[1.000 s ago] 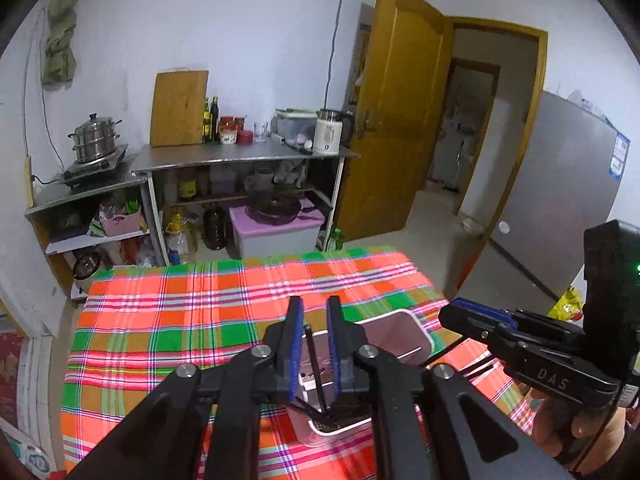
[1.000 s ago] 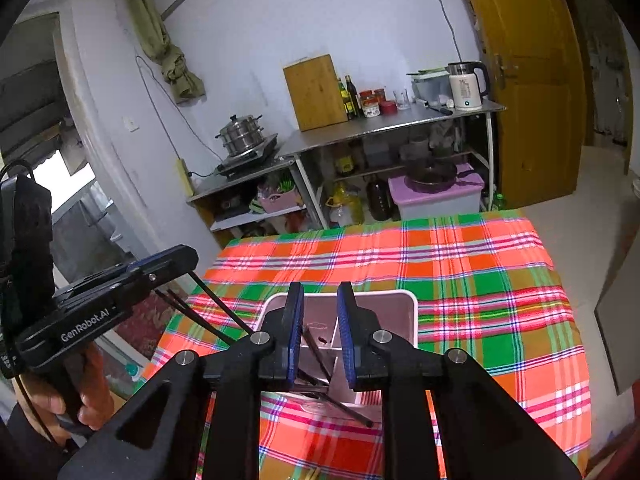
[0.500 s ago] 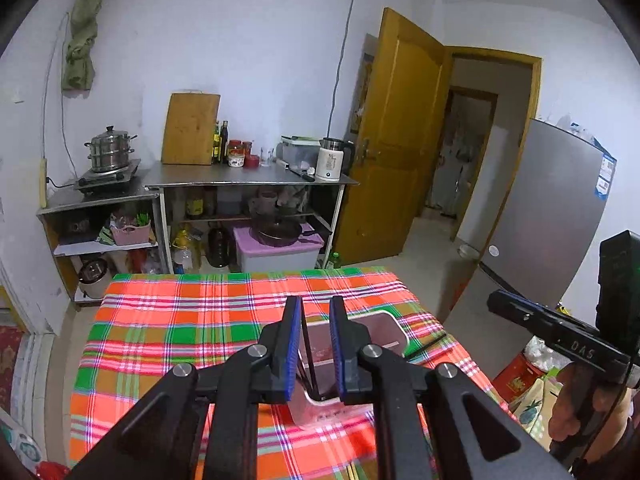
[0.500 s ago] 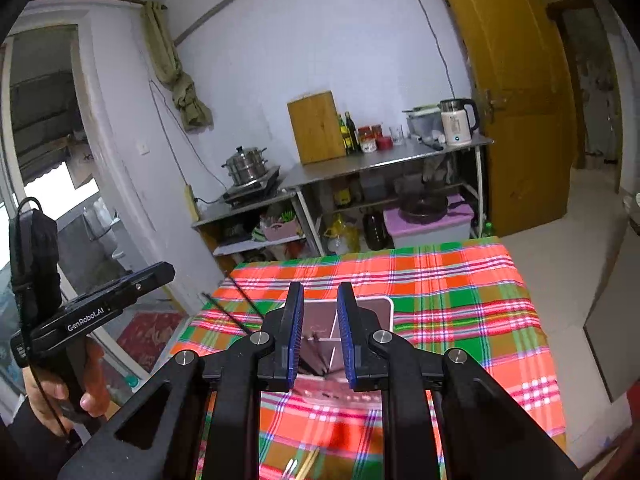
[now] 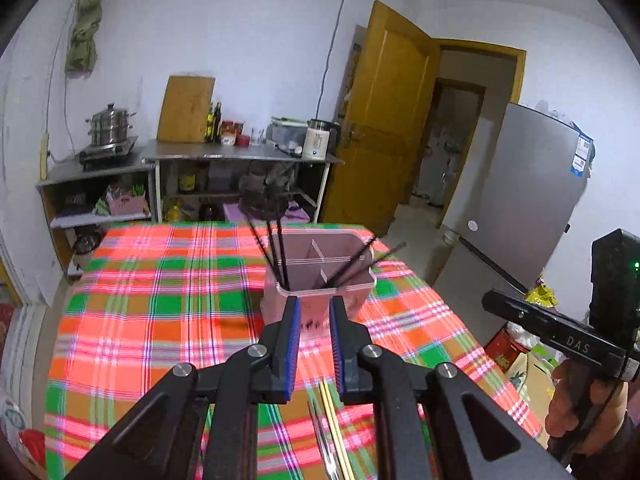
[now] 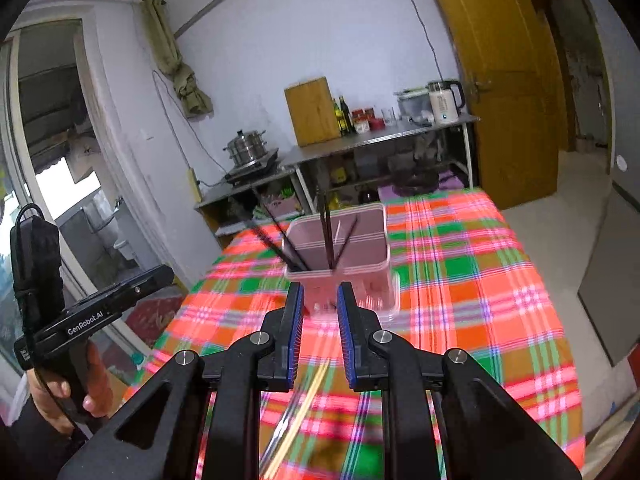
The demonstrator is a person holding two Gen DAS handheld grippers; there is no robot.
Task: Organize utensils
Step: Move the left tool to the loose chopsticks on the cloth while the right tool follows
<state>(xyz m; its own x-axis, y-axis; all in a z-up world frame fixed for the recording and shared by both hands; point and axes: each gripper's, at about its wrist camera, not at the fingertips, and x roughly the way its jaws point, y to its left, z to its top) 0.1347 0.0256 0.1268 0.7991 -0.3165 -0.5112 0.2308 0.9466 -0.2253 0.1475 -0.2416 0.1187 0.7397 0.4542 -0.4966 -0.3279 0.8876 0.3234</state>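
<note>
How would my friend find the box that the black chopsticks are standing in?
Look at the table with the bright plaid cloth. In its middle stands a pale pink box with dividers, black chopsticks leaning out. It is the only container on the cloth; the light chopsticks lie flat.

Even indoor light, daylight from a doorway at left, motion-blurred tablecloth (image 5: pixel 168 280), fisheye-bent edges, dark corner vignette

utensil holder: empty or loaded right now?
Loaded. Several dark chopsticks stand leaning inside the pink utensil holder, in separate compartments. Pale chopsticks lie out on the plaid tablecloth.
</note>
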